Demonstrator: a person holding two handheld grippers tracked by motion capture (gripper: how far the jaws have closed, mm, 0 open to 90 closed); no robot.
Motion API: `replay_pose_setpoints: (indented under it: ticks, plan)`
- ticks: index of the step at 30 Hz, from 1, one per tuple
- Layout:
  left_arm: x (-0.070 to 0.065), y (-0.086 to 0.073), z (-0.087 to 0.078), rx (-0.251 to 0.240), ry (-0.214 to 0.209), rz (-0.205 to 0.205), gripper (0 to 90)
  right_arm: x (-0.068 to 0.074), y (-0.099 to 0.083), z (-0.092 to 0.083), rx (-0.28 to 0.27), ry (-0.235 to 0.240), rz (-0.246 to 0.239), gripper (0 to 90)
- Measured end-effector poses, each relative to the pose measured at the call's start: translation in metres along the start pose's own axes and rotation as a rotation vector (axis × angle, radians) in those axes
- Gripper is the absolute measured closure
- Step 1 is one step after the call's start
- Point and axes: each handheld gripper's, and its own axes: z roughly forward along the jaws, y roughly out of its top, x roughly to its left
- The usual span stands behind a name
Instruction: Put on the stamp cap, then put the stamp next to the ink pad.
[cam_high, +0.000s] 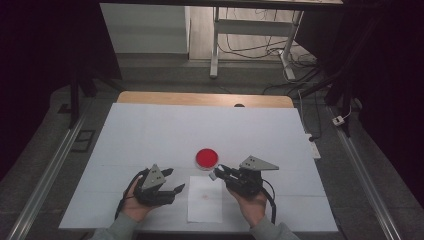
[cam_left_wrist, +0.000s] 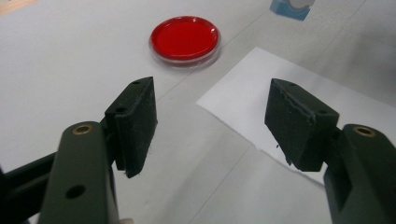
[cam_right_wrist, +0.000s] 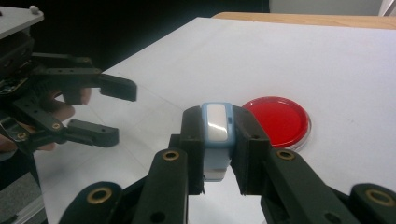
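Left claw (cam_high: 170, 180) hovers near the counter's (cam_high: 150, 130) front edge, jaws apart with nothing between them. White paper sheet (cam_high: 205, 199) lies flat just beside it, at the front edge near the middle. Red dish (cam_high: 206, 158) sits beyond the sheet, toward the counter's centre, close to the sheet's far edge. Right claw (cam_high: 218, 173) is clamped on a small blue-and-white block (cam_right_wrist: 217, 122), held above the sheet's far right corner, just beside the dish.

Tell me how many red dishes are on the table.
1. The red dish sits on the white table cover near the middle, just beyond the sheet of paper, between the two tools. None seem hidden.
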Motion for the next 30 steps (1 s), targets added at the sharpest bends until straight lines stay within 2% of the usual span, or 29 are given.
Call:
replay_pose_setpoints:
  ticks: [13, 19, 30]
  plan:
    - [0.019, -0.021, -0.028, 0.002, 0.049, -0.052, 34.6, -0.007, 0.002, -0.005, -0.009, -0.017, -0.017, 75.4]
    - [0.025, -0.030, -0.039, 0.001, 0.059, -0.071, 34.6, -0.010, 0.002, -0.008, -0.013, -0.024, -0.021, 75.3]
    - [0.031, -0.033, -0.042, 0.003, 0.055, -0.087, 34.6, -0.012, 0.004, -0.010, -0.019, -0.034, -0.027, 75.3]
